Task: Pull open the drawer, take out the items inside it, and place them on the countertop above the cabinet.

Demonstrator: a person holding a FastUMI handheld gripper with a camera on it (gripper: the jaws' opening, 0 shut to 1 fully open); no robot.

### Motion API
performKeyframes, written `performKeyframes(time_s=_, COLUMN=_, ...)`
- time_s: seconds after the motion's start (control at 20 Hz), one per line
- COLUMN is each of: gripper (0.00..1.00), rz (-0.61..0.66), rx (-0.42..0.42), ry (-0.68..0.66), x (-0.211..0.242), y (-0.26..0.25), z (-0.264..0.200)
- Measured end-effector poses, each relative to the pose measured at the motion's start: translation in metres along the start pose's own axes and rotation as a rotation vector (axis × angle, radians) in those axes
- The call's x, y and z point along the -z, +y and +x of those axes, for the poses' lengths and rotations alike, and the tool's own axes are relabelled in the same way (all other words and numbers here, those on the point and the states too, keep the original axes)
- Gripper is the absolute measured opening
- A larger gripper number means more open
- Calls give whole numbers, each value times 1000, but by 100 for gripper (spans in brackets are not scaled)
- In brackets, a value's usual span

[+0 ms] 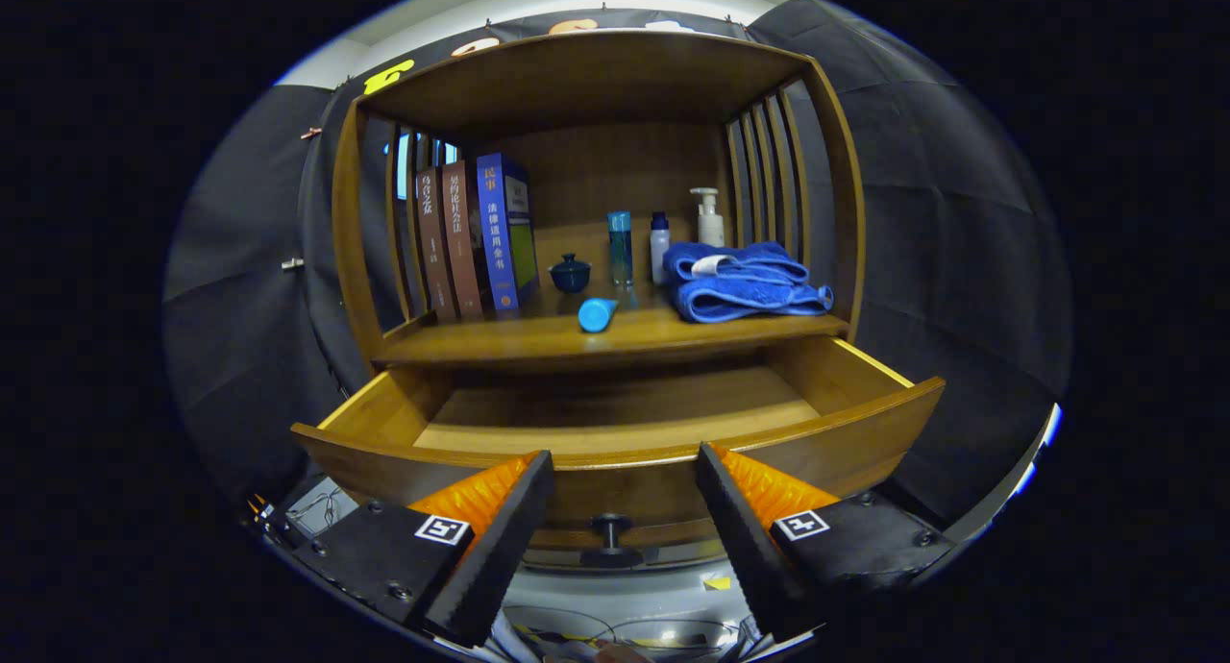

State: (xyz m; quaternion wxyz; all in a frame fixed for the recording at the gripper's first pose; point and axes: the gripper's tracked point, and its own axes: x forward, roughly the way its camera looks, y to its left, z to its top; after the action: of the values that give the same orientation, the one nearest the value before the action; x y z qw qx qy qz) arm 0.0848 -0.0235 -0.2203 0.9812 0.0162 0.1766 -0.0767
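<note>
Gripper view: claw [625, 456] spread apart, holding nothing; open drawer [615, 452] just ahead, knob [611, 536] between fingers.

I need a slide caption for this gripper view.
Open gripper before the pulled-out drawer; blue towel on the countertop.

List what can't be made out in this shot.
- Drawer floor near its front: hidden by the front panel, gripper view.
- Back of the drawer: in shadow under the countertop.
- Small blue pot: contents hidden by its lid.
- Gripper: jaws open, holding nothing, knob between them.
</note>
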Motion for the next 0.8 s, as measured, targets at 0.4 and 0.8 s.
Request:
performKeyframes(time_s=0.4, gripper=99, rz=32, rx=-10, ry=-12, x=-20, y=4, z=72)
performKeyframes(time_s=0.8, gripper=99, rz=16, rx=-4, ry=-8, x=-29, y=6, z=107)
